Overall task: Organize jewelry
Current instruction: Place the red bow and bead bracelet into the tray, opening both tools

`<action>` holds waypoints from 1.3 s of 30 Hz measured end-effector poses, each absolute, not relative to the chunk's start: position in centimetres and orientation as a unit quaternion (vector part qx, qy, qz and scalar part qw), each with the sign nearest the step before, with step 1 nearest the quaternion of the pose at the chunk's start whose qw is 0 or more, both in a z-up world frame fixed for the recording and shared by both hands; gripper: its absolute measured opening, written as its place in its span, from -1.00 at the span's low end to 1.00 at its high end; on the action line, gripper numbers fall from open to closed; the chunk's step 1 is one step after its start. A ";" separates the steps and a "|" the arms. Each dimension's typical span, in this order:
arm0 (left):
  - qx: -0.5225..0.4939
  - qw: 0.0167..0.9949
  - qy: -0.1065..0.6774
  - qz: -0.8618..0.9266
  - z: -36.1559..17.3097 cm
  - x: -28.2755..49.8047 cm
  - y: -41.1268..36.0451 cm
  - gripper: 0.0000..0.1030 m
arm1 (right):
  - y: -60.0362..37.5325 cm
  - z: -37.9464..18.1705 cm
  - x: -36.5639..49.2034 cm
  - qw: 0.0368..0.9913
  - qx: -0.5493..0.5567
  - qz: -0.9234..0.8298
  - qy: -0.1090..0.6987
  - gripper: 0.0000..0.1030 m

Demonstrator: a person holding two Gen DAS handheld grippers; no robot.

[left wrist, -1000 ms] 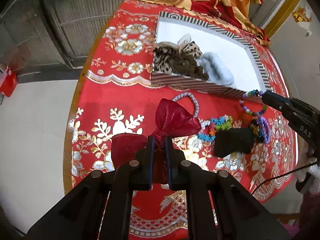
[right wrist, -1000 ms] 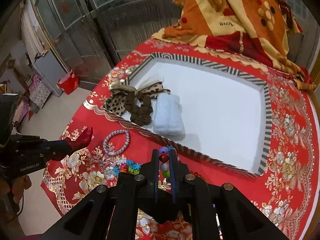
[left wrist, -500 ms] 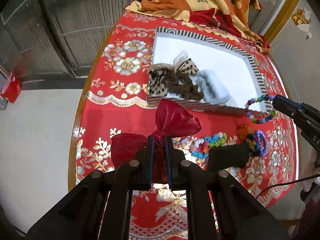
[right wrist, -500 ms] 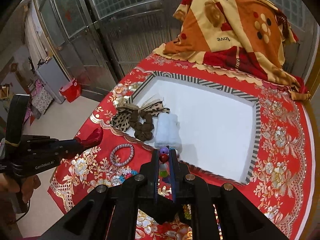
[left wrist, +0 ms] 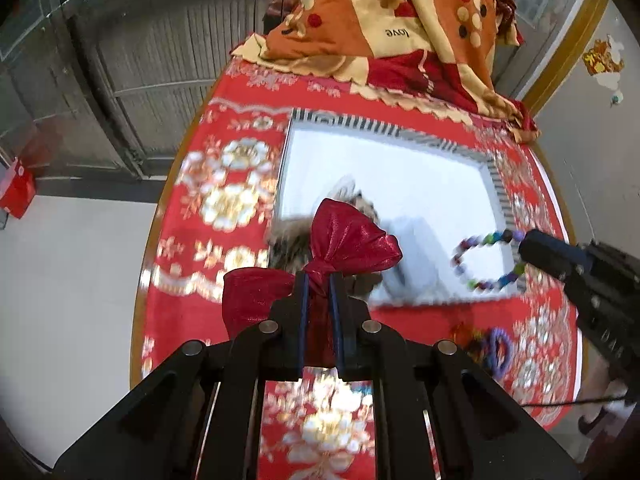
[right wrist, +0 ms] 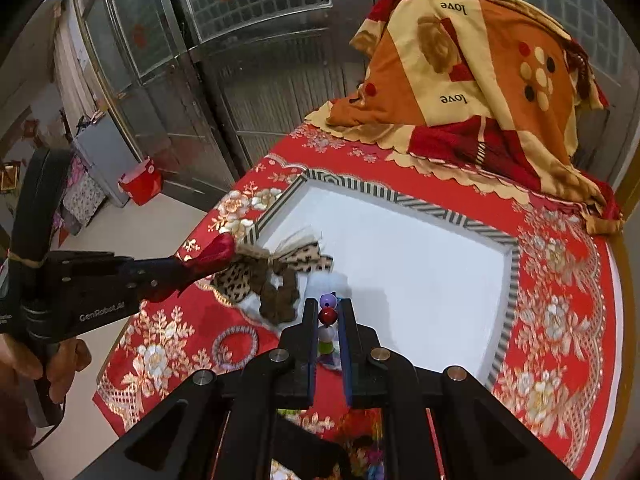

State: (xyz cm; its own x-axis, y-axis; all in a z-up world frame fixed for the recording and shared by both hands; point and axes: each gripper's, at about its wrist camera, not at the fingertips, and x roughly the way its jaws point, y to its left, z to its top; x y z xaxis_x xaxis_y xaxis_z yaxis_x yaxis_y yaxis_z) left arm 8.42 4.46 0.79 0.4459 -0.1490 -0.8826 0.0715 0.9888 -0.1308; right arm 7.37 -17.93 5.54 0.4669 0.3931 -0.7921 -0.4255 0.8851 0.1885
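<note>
My left gripper (left wrist: 319,280) is shut on the knot of a shiny red bow (left wrist: 348,244), held in the air over the near left corner of the white tray (left wrist: 344,123). In the right wrist view the same bow (right wrist: 214,254) pokes out of that left gripper (right wrist: 180,266). My right gripper (right wrist: 328,308) is shut on a multicoloured bead bracelet (right wrist: 327,314), which hangs as a loop (left wrist: 486,258) over the tray's near right edge. Inside the tray lie a leopard-print bow (right wrist: 280,258), a brown scrunchie (right wrist: 280,300) and a pale blue fluffy piece (right wrist: 332,282).
A red floral cloth (right wrist: 560,320) covers the round table. On it near the tray lie a silver bead bracelet (right wrist: 236,346) and purple and orange hair ties (left wrist: 490,346). A folded orange blanket (right wrist: 480,92) is heaped at the far end. A hand (right wrist: 60,364) grips the left handle.
Both grippers have risen and moved toward the tray. The red bow now hangs over the tray's near left corner and the bead bracelet over its near right edge.
</note>
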 end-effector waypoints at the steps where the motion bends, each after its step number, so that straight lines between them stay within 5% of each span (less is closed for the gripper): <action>1: -0.038 0.850 0.522 -0.063 0.8 9.2 4.3 -0.82 | -17.8 5.5 8.0 0.855 -0.017 0.240 0.459 -0.83; 20: -0.079 0.814 0.575 0.000 -5.1 22.3 2.6 -0.83 | -14.1 -1.2 20.4 0.803 0.014 0.294 0.518 -0.83; 35: -0.085 0.806 0.586 -0.005 -6.5 24.7 2.4 -0.81 | -15.4 -6.6 25.0 0.787 0.065 0.278 0.546 -0.83; 39: -0.090 0.810 0.580 -0.012 -5.6 23.8 2.6 -0.41 | -15.8 -6.2 24.6 0.791 0.062 0.270 0.546 -0.73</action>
State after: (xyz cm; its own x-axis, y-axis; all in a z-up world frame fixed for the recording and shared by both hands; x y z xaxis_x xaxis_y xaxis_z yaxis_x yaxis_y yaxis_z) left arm 23.76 2.55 -5.56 0.3277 -0.1232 -0.9367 -0.0857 0.9835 -0.1593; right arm 24.60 -15.79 -6.18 0.2578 0.4953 -0.8296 -0.3595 0.8462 0.3934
